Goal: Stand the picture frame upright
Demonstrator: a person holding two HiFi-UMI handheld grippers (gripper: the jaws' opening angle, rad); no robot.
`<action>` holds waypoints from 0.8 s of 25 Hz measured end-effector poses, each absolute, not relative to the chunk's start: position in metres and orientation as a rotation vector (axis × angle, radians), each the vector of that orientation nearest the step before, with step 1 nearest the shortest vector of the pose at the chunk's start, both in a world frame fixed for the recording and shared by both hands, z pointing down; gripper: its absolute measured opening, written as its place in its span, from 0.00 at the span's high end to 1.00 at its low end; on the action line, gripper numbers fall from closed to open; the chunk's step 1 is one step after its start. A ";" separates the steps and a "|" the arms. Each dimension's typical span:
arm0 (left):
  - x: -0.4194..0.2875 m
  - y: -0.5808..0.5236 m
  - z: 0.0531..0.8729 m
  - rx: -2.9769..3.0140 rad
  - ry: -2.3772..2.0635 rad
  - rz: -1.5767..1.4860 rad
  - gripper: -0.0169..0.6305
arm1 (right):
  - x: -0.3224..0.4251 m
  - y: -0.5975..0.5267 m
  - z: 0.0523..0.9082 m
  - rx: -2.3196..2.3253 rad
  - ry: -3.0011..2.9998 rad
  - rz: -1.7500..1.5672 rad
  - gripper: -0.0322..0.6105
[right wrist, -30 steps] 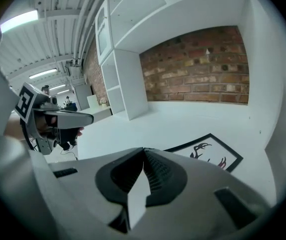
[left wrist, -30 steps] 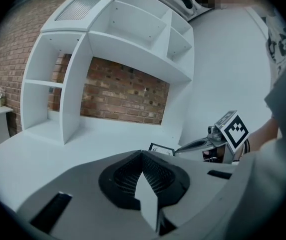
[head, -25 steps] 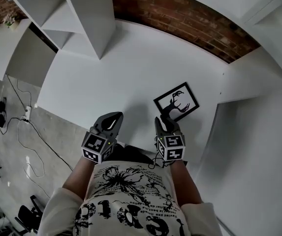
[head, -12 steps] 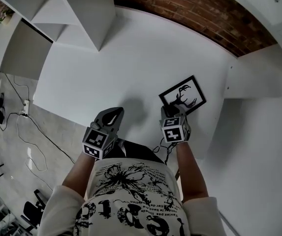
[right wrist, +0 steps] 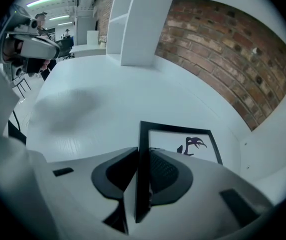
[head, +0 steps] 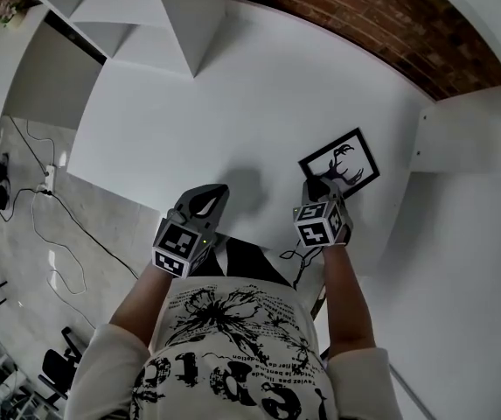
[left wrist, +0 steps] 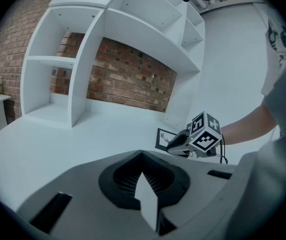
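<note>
The black picture frame [head: 342, 160] with a dark antler print lies flat on the white table [head: 233, 103], right of centre. My right gripper [head: 317, 188] points steeply down at its near left corner. Its jaws have just been closing. In the right gripper view the picture frame's [right wrist: 182, 143] black left edge runs between the jaws of the right gripper [right wrist: 142, 156], which press on it. My left gripper [head: 208, 198] is shut and empty over the table's near edge, a little left of the frame. From the left gripper [left wrist: 143, 156] view, the right gripper [left wrist: 176, 145] rests on the picture frame [left wrist: 162, 137].
A white shelf unit [head: 171, 24] stands at the table's back left, with a brick wall [head: 364, 24] behind. A white side panel [head: 469, 138] borders the table just right of the frame. Cables [head: 49, 234] trail on the floor at left.
The right gripper has dropped and tipped down onto the frame's near left corner, rolling as it went. The left gripper has drifted slightly lower and forward.
</note>
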State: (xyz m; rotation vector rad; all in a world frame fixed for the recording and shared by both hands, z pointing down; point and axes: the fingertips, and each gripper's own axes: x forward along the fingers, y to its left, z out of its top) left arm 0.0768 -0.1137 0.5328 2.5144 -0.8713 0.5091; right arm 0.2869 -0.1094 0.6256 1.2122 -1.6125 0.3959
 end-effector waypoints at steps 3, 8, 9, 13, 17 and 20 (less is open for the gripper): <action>0.070 -0.109 0.532 2.514 -0.869 0.508 0.96 | 0.280 -0.106 0.627 1.196 -1.607 0.409 0.83; 0.061 -0.100 0.531 2.518 -0.844 0.511 0.96 | 0.262 -0.096 0.626 1.174 -1.622 0.412 0.83; 0.060 -0.098 0.531 2.519 -0.838 0.513 0.96 | 0.257 -0.094 0.626 1.169 -1.626 0.408 0.83; 0.052 -0.089 0.533 2.526 -0.812 0.528 0.96 | 0.239 -0.083 0.626 1.149 -1.645 0.398 0.83; 0.038 -0.081 0.535 2.521 -0.796 0.528 0.96 | 0.219 -0.072 0.627 1.122 -1.652 0.392 0.83; 0.028 -0.076 0.537 2.521 -0.788 0.535 0.96 | 0.206 -0.065 0.627 1.110 -1.654 0.391 0.83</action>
